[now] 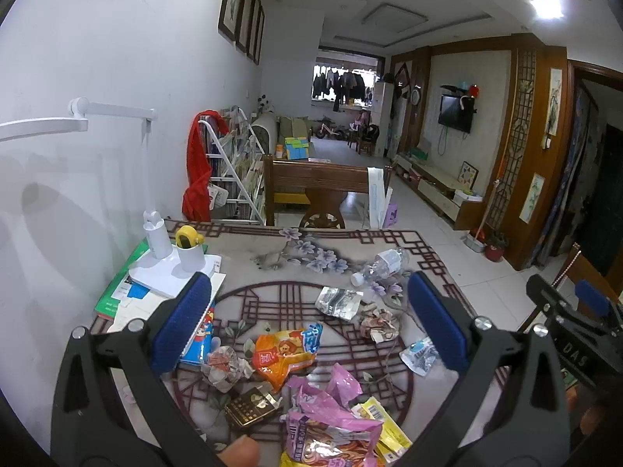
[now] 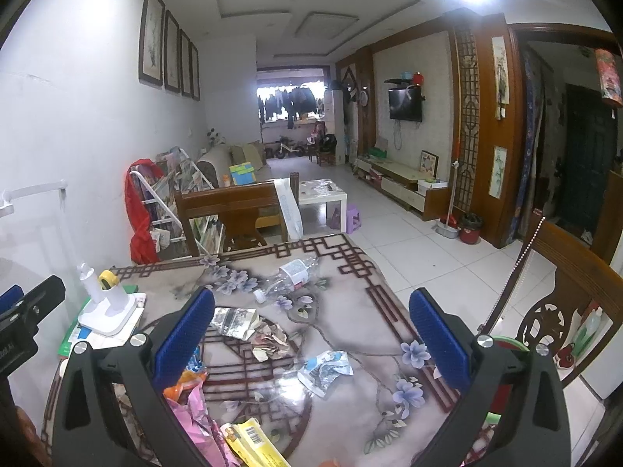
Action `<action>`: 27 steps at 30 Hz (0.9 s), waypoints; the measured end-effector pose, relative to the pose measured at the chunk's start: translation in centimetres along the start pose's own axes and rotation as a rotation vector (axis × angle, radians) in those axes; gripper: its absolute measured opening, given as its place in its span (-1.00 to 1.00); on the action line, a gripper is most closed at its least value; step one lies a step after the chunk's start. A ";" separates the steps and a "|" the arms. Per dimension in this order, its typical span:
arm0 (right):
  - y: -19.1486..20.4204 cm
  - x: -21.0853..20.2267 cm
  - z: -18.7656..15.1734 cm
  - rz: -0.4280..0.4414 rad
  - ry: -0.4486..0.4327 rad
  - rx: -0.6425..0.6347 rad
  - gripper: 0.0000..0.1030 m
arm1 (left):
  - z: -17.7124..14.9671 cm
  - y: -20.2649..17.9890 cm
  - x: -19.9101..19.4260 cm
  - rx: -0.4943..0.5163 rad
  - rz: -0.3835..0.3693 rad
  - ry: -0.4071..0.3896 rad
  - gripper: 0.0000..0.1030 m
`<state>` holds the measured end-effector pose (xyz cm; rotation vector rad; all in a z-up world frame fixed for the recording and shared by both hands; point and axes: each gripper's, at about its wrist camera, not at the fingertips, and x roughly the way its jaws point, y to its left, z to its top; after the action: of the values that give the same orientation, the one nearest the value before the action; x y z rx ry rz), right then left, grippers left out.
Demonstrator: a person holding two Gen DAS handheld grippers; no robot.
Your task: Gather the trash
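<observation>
Trash lies scattered on a patterned tabletop (image 1: 272,249). In the left wrist view I see an orange snack bag (image 1: 282,354), a pink wrapper (image 1: 327,420), a yellow wrapper (image 1: 383,424), a crumpled paper ball (image 1: 377,323), a silver wrapper (image 1: 338,301), a blue-white wrapper (image 1: 418,355) and an empty clear bottle (image 1: 383,265). My left gripper (image 1: 311,323) is open and empty above the pile. My right gripper (image 2: 311,330) is open and empty above the blue-white wrapper (image 2: 325,369), with the bottle (image 2: 290,276) beyond it.
A white desk lamp (image 1: 153,257), a white cup with a yellow tape dispenser (image 1: 190,251) and books (image 1: 124,292) stand at the table's left. A wooden chair (image 1: 323,190) stands behind the far edge. Another chair (image 2: 560,295) is at the right.
</observation>
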<state>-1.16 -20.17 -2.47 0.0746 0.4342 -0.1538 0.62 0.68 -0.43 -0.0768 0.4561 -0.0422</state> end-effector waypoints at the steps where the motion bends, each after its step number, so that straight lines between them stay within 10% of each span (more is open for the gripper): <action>1: 0.0 0.0 0.1 0.000 0.000 0.000 0.87 | 0.0 0.0 0.0 -0.001 0.000 -0.001 0.93; 27: 0.2 0.9 0.1 -0.011 0.011 -0.006 0.87 | 0.1 0.3 0.5 -0.014 0.010 0.011 0.93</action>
<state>-0.25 -20.14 -2.73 0.0673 0.4459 -0.1627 1.15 0.91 -0.62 -0.0885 0.4681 -0.0294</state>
